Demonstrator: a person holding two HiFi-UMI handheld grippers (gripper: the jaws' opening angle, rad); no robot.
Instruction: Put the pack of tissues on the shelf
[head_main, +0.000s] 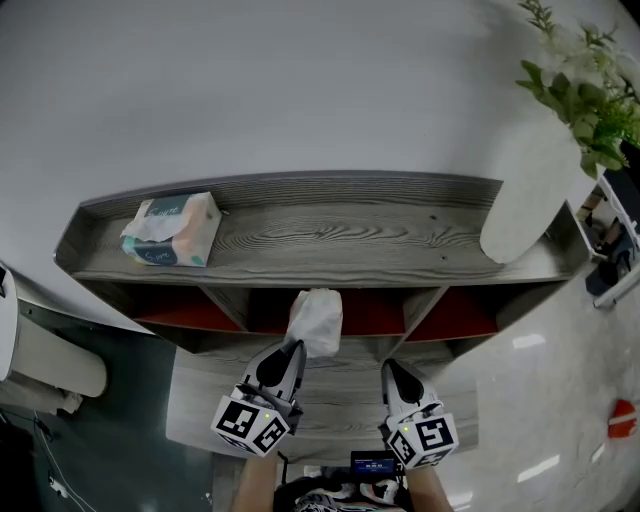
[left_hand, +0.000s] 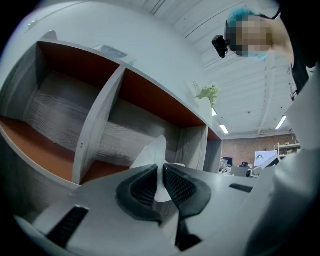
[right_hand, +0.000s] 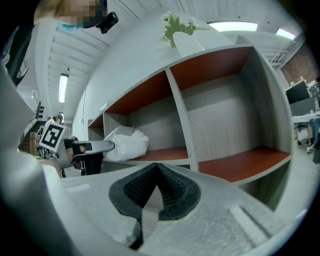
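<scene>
1. Left gripper (head_main: 293, 347) is clenching a corner of the white pack (head_main: 316, 318), pointing level at the shelf (head_main: 350, 238)
2. Held so, the pack is sitting at the mouth of the middle compartment, over its red floor; whether it is resting there cannot be told
3. Right gripper (head_main: 392, 366) is hovering alongside, jaws closed together on nothing
4. Tissue box (head_main: 172, 230) is lying on the shelf top at left; plant (head_main: 585, 100) is standing at right
</scene>
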